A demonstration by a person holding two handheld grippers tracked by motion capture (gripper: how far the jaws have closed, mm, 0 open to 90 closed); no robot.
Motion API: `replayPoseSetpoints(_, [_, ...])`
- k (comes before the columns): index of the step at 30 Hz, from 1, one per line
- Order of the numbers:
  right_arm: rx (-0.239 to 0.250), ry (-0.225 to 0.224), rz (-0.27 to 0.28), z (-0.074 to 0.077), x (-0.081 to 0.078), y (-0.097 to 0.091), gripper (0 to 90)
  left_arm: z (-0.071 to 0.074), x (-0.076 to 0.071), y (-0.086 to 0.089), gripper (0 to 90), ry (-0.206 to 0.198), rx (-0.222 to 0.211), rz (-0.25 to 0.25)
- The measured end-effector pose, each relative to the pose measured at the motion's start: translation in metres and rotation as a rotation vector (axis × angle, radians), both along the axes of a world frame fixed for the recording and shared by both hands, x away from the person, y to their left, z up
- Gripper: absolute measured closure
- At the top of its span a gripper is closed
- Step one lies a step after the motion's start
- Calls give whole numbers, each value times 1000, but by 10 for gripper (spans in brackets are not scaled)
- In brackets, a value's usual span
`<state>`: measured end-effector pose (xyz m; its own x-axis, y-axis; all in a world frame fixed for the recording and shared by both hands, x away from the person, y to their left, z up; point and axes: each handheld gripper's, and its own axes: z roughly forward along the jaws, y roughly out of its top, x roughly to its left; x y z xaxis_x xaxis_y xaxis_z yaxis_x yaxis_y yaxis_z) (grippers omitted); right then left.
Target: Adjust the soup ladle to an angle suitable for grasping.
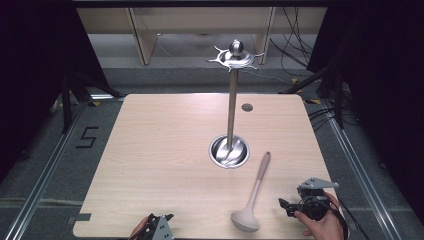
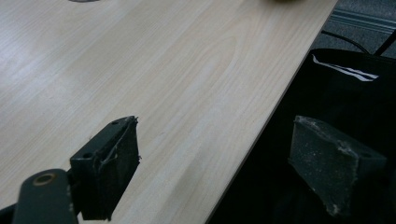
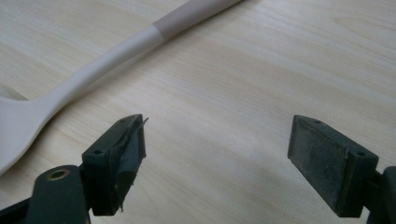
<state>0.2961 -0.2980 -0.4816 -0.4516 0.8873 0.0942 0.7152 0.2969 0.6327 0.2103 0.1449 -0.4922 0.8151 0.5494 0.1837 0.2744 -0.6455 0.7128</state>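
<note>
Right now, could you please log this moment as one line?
beige silicone ladle: flat on table | right gripper: open, beside it | left gripper: open, empty

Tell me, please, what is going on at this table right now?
A person holds a gripper in each hand at the table's near edge. The right gripper, jaws open and empty, points at a ladle lying flat beside it, not touching. The left gripper waits open at the edge. A metal stand with hooks stands behind the ladle.

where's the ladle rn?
High view: the ladle lies flat on the table, front right, bowl toward the near edge, handle angled up toward the stand base. The open right claw sits just right of it.
</note>
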Motion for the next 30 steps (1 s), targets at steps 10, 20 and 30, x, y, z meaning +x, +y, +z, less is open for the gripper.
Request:
replayPoseSetpoints(10, [-21, 4, 57, 3, 0, 2, 262, -1, 0, 0, 151, 15, -24, 2])
replayPoseSetpoints(20, [-58, -3, 141, 17, 13, 18, 296, -3, 2, 1, 151, 8, -41, 36])
replayPoseSetpoints(30, [-90, 94, 153, 36, 37, 50, 334, -3, 2, 2, 151, 17, -48, 35])
